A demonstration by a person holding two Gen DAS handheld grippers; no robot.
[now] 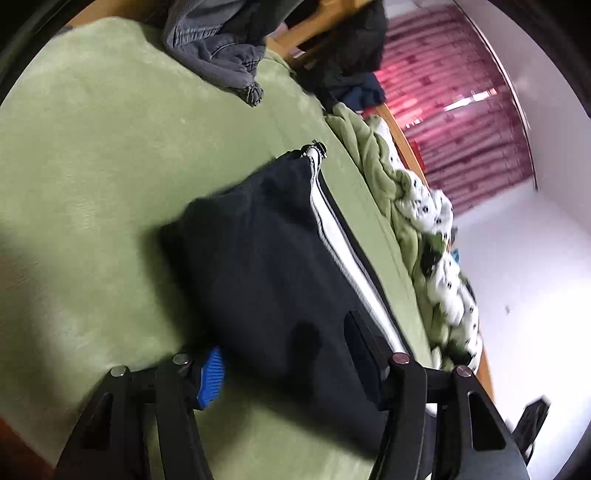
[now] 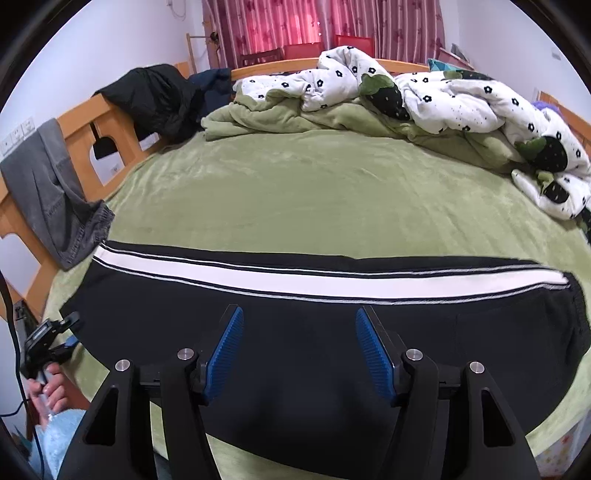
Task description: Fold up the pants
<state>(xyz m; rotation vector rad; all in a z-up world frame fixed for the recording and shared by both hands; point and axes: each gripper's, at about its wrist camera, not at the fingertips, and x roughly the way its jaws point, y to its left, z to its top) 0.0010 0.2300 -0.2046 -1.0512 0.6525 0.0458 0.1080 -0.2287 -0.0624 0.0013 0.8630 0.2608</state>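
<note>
Black pants (image 2: 314,354) with a white side stripe (image 2: 332,282) lie folded lengthwise across the green bed (image 2: 314,184), waistband at the right. My right gripper (image 2: 299,347) is open, hovering just above the middle of the pants. My left gripper (image 1: 286,363) is open and tilted, with its jaws on either side of the left end of the pants (image 1: 266,258), touching nothing that I can see. It also shows in the right wrist view (image 2: 51,339), held by a hand off the bed's left edge.
A rumpled white flowered quilt (image 2: 424,85) and green blanket (image 2: 295,118) lie at the far side. Grey jeans (image 2: 55,195) and a black jacket (image 2: 159,96) hang over the wooden bed frame (image 2: 85,122) at left. Red curtains (image 2: 321,26) hang behind.
</note>
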